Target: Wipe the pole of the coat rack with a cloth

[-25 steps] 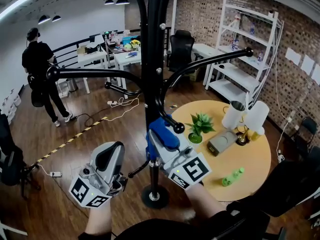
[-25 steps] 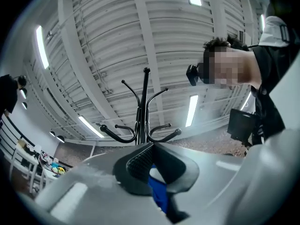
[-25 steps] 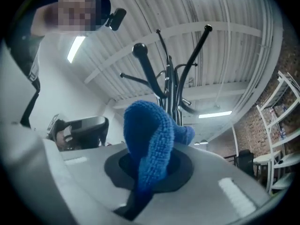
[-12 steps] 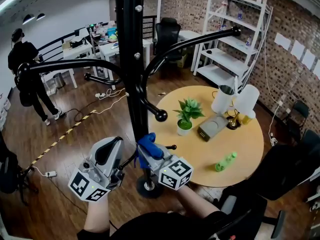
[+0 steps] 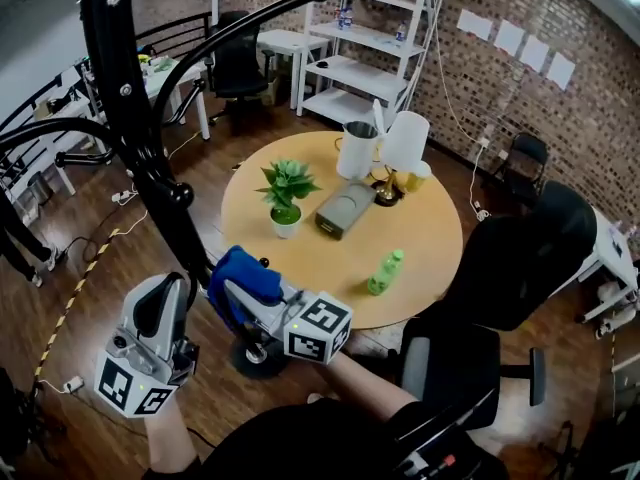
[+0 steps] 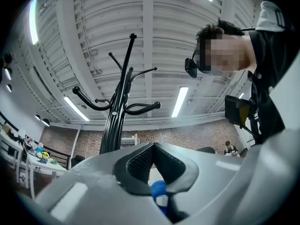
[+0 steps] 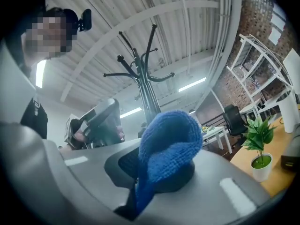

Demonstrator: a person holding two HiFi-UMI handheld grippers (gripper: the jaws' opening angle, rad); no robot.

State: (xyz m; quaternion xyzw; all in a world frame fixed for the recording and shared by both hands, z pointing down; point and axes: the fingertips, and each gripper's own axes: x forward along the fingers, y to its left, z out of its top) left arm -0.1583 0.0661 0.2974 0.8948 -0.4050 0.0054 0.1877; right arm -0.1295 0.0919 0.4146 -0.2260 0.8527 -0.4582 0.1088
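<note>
The black coat rack pole (image 5: 135,118) rises at the left of the head view, its round base (image 5: 255,353) on the wood floor. My right gripper (image 5: 228,286) is shut on a blue cloth (image 5: 243,273), low down just right of the pole; I cannot tell whether the cloth touches it. In the right gripper view the cloth (image 7: 168,144) bulges out of the jaws, with the pole (image 7: 150,97) behind it. My left gripper (image 5: 172,290) is shut and empty, lower left of the pole. The left gripper (image 6: 152,146) points up at the pole (image 6: 117,121).
A round yellow table (image 5: 420,238) to the right holds a potted plant (image 5: 286,193), a grey box (image 5: 345,210), a green bottle (image 5: 385,271) and a white jug (image 5: 358,148). A black office chair (image 5: 520,258) stands at its right. White shelves (image 5: 370,28) line the brick wall.
Both grippers have gone down along the pole, from near the lower hooks to near the base. The head view has swung right and downward.
</note>
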